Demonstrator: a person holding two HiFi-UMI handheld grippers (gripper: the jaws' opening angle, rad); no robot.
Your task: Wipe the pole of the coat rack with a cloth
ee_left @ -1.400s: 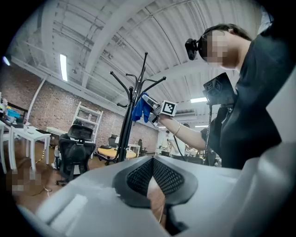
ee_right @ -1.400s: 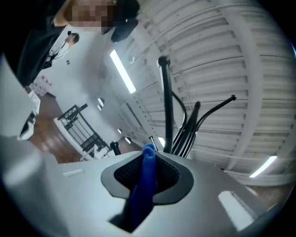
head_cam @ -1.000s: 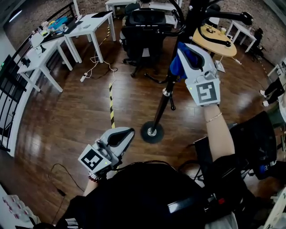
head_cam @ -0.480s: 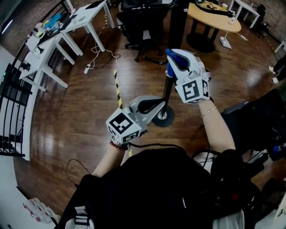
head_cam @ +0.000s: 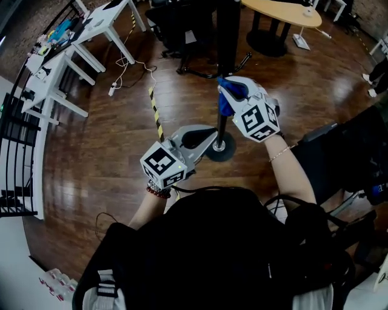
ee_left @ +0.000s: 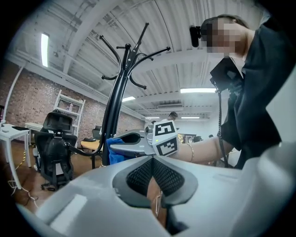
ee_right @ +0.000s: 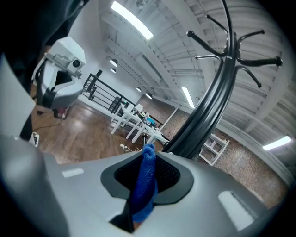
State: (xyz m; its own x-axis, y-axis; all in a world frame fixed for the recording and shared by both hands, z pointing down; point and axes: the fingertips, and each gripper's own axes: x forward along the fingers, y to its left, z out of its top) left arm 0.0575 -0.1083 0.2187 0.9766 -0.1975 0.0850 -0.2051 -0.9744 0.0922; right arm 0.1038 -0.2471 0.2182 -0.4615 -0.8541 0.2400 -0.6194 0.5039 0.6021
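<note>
The black coat rack pole (head_cam: 227, 36) runs down to its round base (head_cam: 220, 149) on the wooden floor. My right gripper (head_cam: 231, 91) is shut on a blue cloth (head_cam: 225, 102) that is pressed against the pole low down, a little above the base. In the right gripper view the blue cloth (ee_right: 144, 183) sticks up between the jaws, with the pole (ee_right: 210, 109) just beyond. My left gripper (head_cam: 208, 135) is shut and empty, beside the base. The left gripper view shows the pole (ee_left: 112, 115), the cloth (ee_left: 115, 147) and the right gripper (ee_left: 132, 140).
White desks (head_cam: 91, 33) stand at the back left, a black office chair (head_cam: 182, 27) behind the rack, and a round wooden table (head_cam: 285, 11) at the back right. Yellow-black tape (head_cam: 154, 112) and cables lie on the floor. Another dark chair (head_cam: 342, 151) is at my right.
The right gripper has slid the blue cloth down the pole, from mid-height to near the base. The left gripper has come up and in beside the base.
</note>
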